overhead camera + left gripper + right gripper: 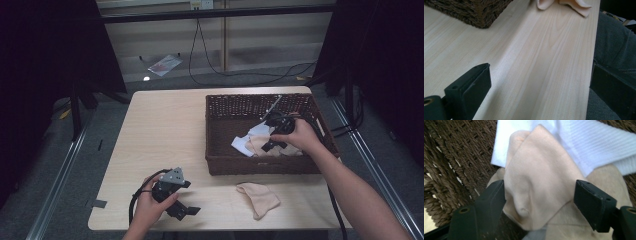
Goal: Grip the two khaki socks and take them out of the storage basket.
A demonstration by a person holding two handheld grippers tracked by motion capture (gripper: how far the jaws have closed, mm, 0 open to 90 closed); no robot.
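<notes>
A peach sock (541,170) lies in the wicker basket (260,167) on top of a white sock (586,142). My right gripper (540,197) is down inside the basket, open, with its jaws on either side of a raised fold of the peach sock. In the high view the right gripper (272,145) is over the peach sock (257,145) and the white sock (243,145). A second peach sock (260,197) lies on the table in front of the basket. My left gripper (185,210) rests open near the table's front edge, with nothing between its jaws.
The basket's woven wall (451,157) is close on the left of the right gripper. In the left gripper view the basket's corner (471,12) and the table sock (564,3) lie ahead, and the person's leg (616,45) is past the table edge. Cables (210,70) run over the floor behind.
</notes>
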